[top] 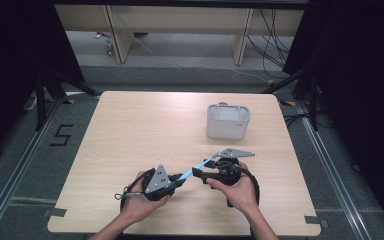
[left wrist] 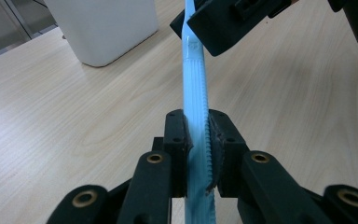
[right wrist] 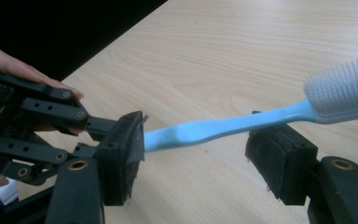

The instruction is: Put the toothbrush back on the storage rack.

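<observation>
Toothbrush handoff over light wooden table point(top: 130, 125)

L gripper point(left wrist: 197, 140) clamped on light-blue plastic toothbrush point(left wrist: 195, 88) w/ grey bristles, held mid-air; R gripper point(right wrist: 200, 154) jaws apart around its handle, nr white plastic tub point(top: 228, 121).

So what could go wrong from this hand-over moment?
1. The left gripper pinches only the tail of the blue toothbrush, so the brush could swing or twist in the jaws.
2. The right gripper stands open around the neck; closing off-centre might knock the brush or catch the bristle head.
3. If the left lets go early, the brush drops onto the table.
</observation>
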The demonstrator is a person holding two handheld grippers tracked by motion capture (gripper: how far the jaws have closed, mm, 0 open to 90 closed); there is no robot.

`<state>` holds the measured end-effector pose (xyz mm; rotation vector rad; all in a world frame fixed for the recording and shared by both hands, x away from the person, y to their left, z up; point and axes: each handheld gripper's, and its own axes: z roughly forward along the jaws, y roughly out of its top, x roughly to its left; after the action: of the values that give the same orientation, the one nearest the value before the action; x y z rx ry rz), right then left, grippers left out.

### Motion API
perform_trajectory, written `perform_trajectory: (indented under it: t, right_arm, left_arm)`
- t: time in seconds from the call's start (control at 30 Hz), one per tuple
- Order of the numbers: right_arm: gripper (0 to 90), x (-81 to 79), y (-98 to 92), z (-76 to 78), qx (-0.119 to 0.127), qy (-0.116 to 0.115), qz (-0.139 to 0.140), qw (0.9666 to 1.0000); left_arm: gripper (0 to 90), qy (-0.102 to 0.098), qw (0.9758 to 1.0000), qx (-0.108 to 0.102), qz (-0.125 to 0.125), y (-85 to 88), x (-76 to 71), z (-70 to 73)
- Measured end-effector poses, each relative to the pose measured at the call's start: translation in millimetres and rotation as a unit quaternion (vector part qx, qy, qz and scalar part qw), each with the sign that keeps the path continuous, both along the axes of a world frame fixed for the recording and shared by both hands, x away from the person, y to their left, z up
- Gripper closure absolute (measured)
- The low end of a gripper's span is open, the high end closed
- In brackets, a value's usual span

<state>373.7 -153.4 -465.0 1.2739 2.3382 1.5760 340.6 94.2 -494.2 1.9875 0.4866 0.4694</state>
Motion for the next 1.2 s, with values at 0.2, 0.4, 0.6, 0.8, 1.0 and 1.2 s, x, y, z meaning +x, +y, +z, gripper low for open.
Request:
perform_trajectory:
  t: [0.2,0.4,0.6,0.8,1.0,1.2]
  right_arm:
    - [40.0,3.2,-0.8,-1.3,0.003,0.000,-0.009,1.0000]
    - [47.7,5.4,-2.1,-2.7,0.009,0.011,-0.016,0.9998]
    - [56.3,6.8,-3.0,-0.6,0.037,0.027,-0.024,0.9987]
    - [71.9,5.8,-4.5,3.5,0.065,0.025,-0.019,0.9974]
    - [85.0,1.1,3.3,12.7,0.058,-0.012,0.018,0.9981]
    - [85.3,4.7,-5.9,21.5,0.048,-0.024,-0.003,0.9986]
  left_arm:
    - [78.3,-0.001,1.0000,-0.005,0.000,-3.2,0.0,-0.9]
    - [78.2,0.003,0.9999,-0.005,0.009,-5.4,-1.0,-1.8]
    - [78.1,0.005,0.9998,-0.012,0.016,-8.8,0.5,-2.9]
    - [78.0,0.012,0.9998,-0.002,0.015,-14.5,1.7,-5.1]
    - [68.9,0.019,0.9998,-0.004,0.001,-20.1,2.7,-5.4]
    - [50.1,0.017,0.9998,-0.014,0.001,-12.5,0.6,4.9]
